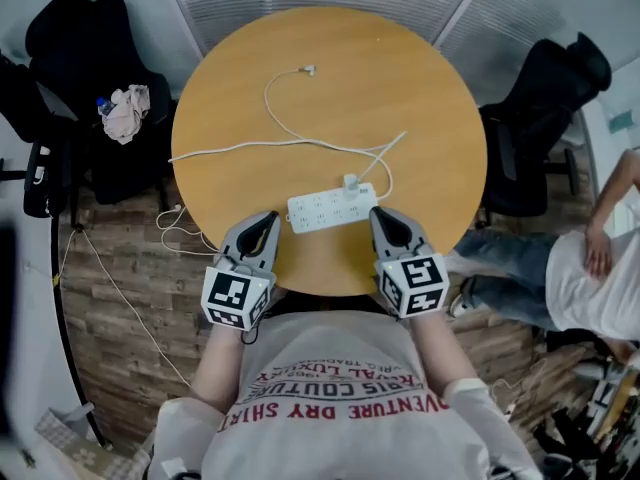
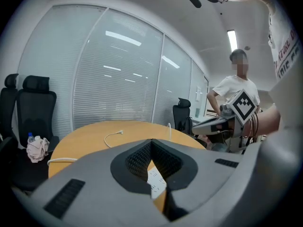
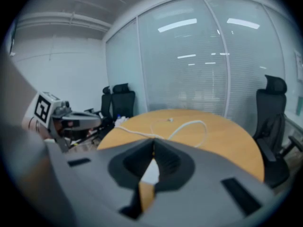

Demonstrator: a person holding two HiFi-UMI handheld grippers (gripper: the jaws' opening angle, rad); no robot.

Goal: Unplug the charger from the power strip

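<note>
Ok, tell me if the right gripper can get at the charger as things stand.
Probably yes: the right gripper sits beside the power strip, nothing lies between it and the charger, but its jaws are shut and must open first.

Left gripper (image 1: pixel 268 218), right gripper (image 1: pixel 381 214): both closed, empty.

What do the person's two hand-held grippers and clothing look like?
The left gripper and the right gripper are alike: light grey plastic shells tapering to a point, black ribbed pads inside, and a white cube with black square markers at the rear. The person wears a pale grey T-shirt with red lettering.
</note>
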